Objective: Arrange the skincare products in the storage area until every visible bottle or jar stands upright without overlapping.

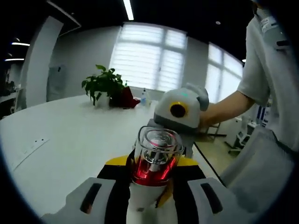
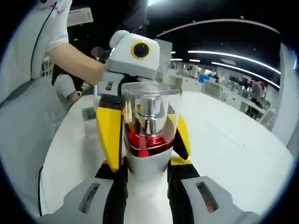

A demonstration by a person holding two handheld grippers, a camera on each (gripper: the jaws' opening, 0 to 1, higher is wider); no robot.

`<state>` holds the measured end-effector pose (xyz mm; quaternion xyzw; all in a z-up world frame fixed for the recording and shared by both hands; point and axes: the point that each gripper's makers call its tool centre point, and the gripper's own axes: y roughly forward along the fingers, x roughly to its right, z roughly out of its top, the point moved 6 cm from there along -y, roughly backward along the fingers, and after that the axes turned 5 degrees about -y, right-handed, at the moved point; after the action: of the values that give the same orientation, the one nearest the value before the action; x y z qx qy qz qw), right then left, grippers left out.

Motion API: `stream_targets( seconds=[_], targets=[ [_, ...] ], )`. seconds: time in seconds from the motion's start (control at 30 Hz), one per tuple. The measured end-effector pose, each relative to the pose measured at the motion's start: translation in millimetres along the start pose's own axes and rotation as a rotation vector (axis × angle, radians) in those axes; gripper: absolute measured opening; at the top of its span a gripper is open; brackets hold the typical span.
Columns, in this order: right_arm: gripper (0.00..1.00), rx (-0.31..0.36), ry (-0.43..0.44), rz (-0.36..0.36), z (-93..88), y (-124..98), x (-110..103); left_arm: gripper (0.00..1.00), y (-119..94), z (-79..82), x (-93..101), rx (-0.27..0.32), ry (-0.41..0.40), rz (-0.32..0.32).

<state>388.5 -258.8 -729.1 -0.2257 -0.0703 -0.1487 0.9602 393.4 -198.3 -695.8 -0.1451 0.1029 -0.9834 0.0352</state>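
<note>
nearest in the left gripper view, the left hand-held gripper point(image 1: 150, 196) has its jaws closed on the white body of a pump bottle point(image 1: 156, 161), whose clear cap over a red metallic collar points away from the camera. in the right gripper view the right hand-held gripper point(image 2: 145, 186) is clamped on what looks like the same bottle point(image 2: 150, 126), the two grippers facing each other with the bottle between them, held off the white worktop point(image 1: 70, 135). i judge the step in hand to be a mid-air handover or re-grip, meant to turn the bottle so it can stand. the next move calls for one hand-held gripper to let go while the other keeps firm hold, then a lowering base-first onto the worktop. no storage area can be made out here. beyond, a potted plant point(image 1: 103, 85) stands at the worktop's far side, with bright windows point(image 1: 152, 58) behind.
</note>
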Motion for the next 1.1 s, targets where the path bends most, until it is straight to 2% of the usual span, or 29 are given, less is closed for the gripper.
stream_targets(
  seconds=[0.27, 0.47, 0.57, 0.67, 1.1],
  targets=[
    [0.33, -0.012, 0.022, -0.009, 0.5, 0.9, 0.1, 0.30, -0.2, -1.0, -3.2, -0.008, -0.029, 0.016],
    [0.37, -0.035, 0.028, -0.016, -4.7, 0.4, -0.3, 0.34, -3.1, 2.9, -7.9, 0.007, -0.045, 0.036],
    [0.41, -0.043, 0.034, -0.029, -4.7, -0.2, -0.2, 0.37, -3.7, 1.3, -7.5, -0.005, -0.045, 0.047],
    [0.33, -0.051, 0.039, -0.041, -4.2, -0.4, -0.6, 0.37, -4.3, 0.9, -5.4, -0.016, -0.041, 0.054],
    [0.33, -0.076, 0.086, -0.137, -4.9, -0.3, -5.3, 0.40, -13.6, 7.8, 0.0, -0.036, -0.034, 0.094]
  ],
)
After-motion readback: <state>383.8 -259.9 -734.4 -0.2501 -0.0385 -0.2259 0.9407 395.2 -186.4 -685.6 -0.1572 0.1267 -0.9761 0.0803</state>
